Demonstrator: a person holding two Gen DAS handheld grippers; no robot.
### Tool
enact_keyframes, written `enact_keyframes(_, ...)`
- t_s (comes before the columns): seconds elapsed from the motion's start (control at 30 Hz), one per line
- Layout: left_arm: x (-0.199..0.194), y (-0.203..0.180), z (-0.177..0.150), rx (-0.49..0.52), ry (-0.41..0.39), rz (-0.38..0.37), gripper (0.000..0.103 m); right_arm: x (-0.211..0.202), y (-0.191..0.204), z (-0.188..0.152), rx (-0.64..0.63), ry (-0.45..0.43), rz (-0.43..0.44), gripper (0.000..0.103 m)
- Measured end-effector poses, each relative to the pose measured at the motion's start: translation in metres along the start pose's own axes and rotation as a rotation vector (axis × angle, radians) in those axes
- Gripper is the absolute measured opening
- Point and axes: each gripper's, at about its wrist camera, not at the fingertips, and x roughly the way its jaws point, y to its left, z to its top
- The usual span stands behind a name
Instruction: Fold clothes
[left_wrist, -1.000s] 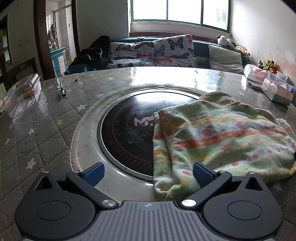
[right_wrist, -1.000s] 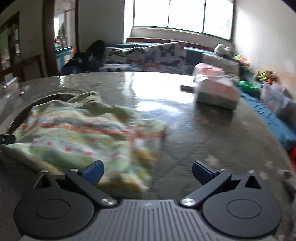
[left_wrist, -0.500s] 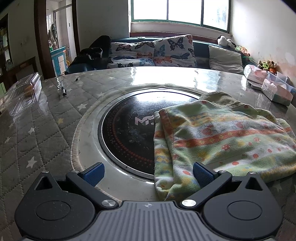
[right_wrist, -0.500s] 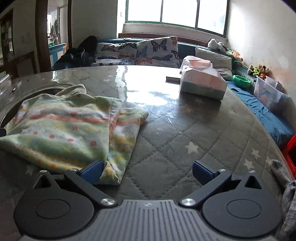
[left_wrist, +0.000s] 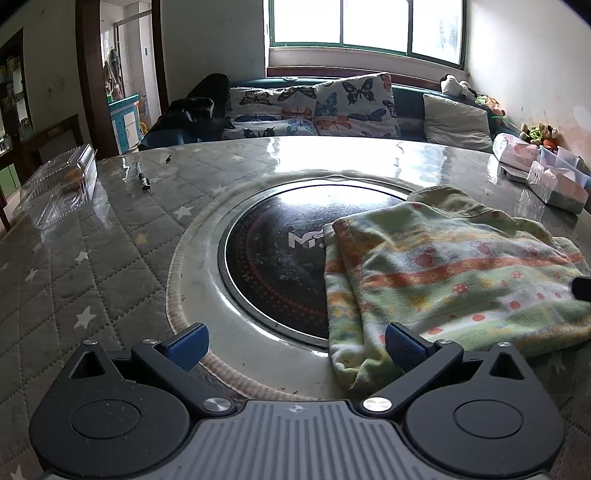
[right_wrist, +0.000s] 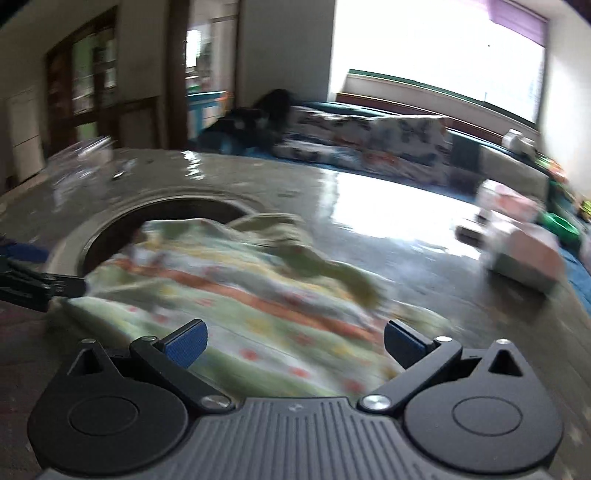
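Observation:
A folded green garment with orange stripes and small flowers (left_wrist: 450, 273) lies on the round table, partly over the black glass hob (left_wrist: 277, 266). My left gripper (left_wrist: 293, 345) is open and empty at the garment's near left corner. My right gripper (right_wrist: 293, 345) is open and empty, low over the garment's near edge (right_wrist: 258, 306); that view is blurred. The left gripper's fingers show at the left edge of the right wrist view (right_wrist: 33, 284). A dark tip of the right gripper shows at the right edge of the left wrist view (left_wrist: 581, 290).
A clear plastic box (left_wrist: 62, 184) and a small pen-like object (left_wrist: 142, 179) lie on the table's left. Tissue boxes (left_wrist: 557, 184) stand on the right, also in the right wrist view (right_wrist: 524, 254). A sofa with butterfly cushions (left_wrist: 321, 107) is behind the quilted table cover (left_wrist: 74, 266).
The right gripper has swung left and now sits over the garment, its view blurred by motion. The left gripper and the garment have stayed put.

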Motion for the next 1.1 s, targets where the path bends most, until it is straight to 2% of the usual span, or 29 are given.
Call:
enact_keyframes(0.2,0.0,0.001,-0.002,0.007,-0.006,0.01,0.103,0.025,0.034,-0.005,-0.073,0.062,0.084,0.103)
enact_keyframes(0.33,0.001,0.003,-0.001,-0.002,0.001,0.013,0.103,0.025,0.034,-0.001,-0.078,0.059,0.091,0.103)
enact_keyframes(0.53,0.004,0.006,-0.002,-0.015,0.011,0.015,0.103,0.037,0.015,0.01,-0.04,0.038,0.043,0.103)
enact_keyframes(0.67,0.006,0.008,-0.002,-0.022,0.019,0.017,0.103,0.045,-0.004,0.008,0.029,0.052,0.041,0.103)
enact_keyframes(0.93,0.011,0.006,0.007,-0.014,0.041,0.037,0.103,0.046,-0.033,0.019,0.078,0.029,-0.059,0.103)
enact_keyframes(1.1,0.018,0.0,0.019,0.009,0.046,0.055,0.103,0.066,-0.048,0.019,0.069,0.067,-0.149,0.103)
